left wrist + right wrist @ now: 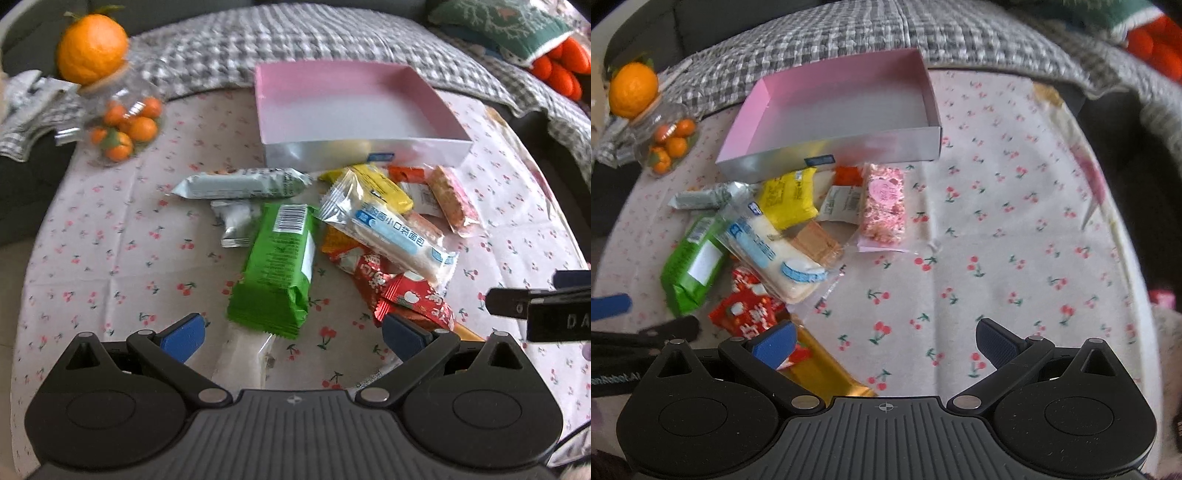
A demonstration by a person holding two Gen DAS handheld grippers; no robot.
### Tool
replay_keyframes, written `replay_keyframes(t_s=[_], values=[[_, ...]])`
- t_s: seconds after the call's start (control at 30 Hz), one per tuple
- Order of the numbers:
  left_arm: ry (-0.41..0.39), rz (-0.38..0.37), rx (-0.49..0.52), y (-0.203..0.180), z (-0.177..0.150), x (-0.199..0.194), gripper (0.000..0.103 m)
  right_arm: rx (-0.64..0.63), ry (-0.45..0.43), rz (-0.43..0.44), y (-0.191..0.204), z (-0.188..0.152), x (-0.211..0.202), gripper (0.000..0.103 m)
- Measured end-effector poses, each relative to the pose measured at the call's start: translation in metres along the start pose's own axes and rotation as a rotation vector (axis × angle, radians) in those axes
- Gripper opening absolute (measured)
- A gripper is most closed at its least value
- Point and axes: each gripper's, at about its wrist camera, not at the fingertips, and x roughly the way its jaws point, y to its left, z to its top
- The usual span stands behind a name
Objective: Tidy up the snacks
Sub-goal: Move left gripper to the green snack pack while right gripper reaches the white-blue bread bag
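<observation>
At twelve o'clock the empty pink box (354, 110) awaits the snack pile (332, 236); both hand-held grippers, left (291, 332) and right (886, 341), hover released, ready to pick.

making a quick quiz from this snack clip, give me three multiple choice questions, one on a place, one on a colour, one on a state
1. Where does the green packet lie?
A. inside the box
B. on the tablecloth, before the left gripper
C. on the jar

2. What colour is the inside of the box?
A. pink
B. blue
C. black

3. How does the right gripper stand?
A. shut on a packet
B. open, holding nothing
C. out of sight

Answers: 1 B, it lies on the cherry-print tablecloth. 2 A, its inner walls are pink. 3 B, bare cloth shows between its spread fingers.
</observation>
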Motion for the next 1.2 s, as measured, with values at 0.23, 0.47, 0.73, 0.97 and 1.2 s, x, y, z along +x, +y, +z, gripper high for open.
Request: replay_keyframes(t_s=[0.23, 0.47, 0.73, 0.97, 1.2], values=[[0.0, 0.032, 0.046, 0.014, 0.019, 0.008, 0.101, -0.077, 0.059, 0.072, 0.013, 0.019, 0.003, 0.103], [0.025, -0.06, -0.011, 0.036, 0.025, 0.033, 0.089, -0.05, 0.005, 0.253, 0.018, 0.029, 0.02, 0.101], [0.038, -0.17, -0.042, 0.049, 0.026, 0.05, 0.068, -0.154, -0.011, 0.228, 0.04, 0.039, 0.037, 0.069], [0.055, -0.23, -0.058, 0.052, 0.024, 0.055, 0.055, -0.212, -0.014, 0.2, 0.053, 0.036, 0.047, 0.058], [0.045, -0.21, -0.03, 0.046, 0.024, 0.055, 0.049, -0.277, -0.06, 0.18, 0.066, 0.032, 0.047, 0.057]])
